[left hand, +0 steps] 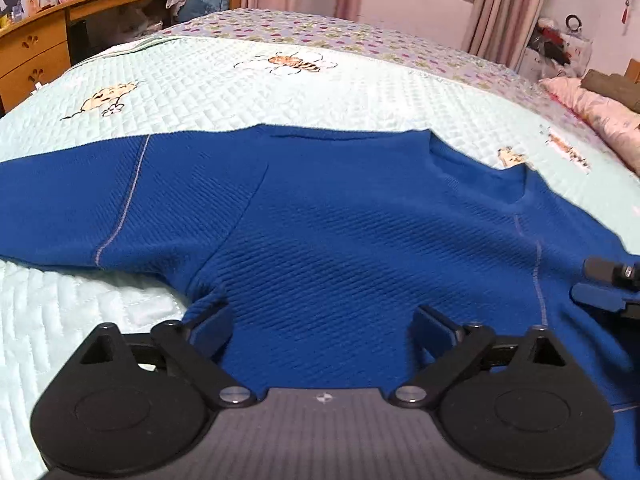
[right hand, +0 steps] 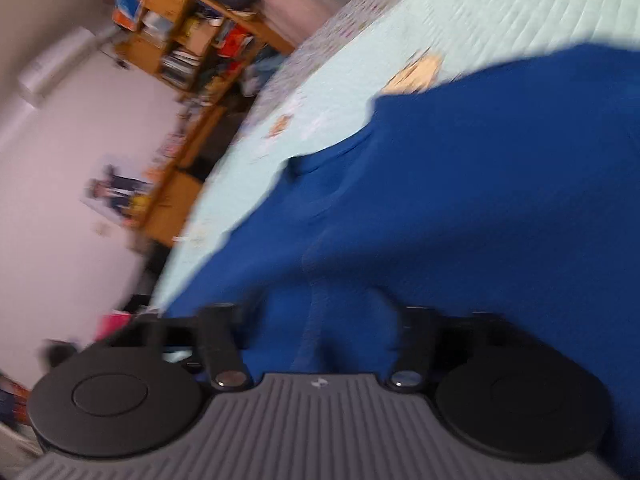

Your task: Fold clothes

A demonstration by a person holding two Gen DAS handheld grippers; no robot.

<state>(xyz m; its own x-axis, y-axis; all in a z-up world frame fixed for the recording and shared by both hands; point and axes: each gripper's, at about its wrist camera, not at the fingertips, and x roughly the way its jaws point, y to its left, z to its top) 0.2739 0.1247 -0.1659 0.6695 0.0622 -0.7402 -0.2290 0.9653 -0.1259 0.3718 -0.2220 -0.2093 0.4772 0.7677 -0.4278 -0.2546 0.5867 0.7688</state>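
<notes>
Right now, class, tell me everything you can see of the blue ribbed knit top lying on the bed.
The blue ribbed knit top is a deep blue garment of textured fabric with pale contrast stitching along its seams. It lies spread on the pale green quilted bedspread, one sleeve stretched out to the left, neckline towards the right. The left gripper sits over its near edge, jaws wide. A bunched fold stands between the right gripper fingers; blur hides whether they pinch it.

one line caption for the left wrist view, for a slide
Left gripper, jaws wide, over a blue shirt spread on a quilted bedspread.
</notes>
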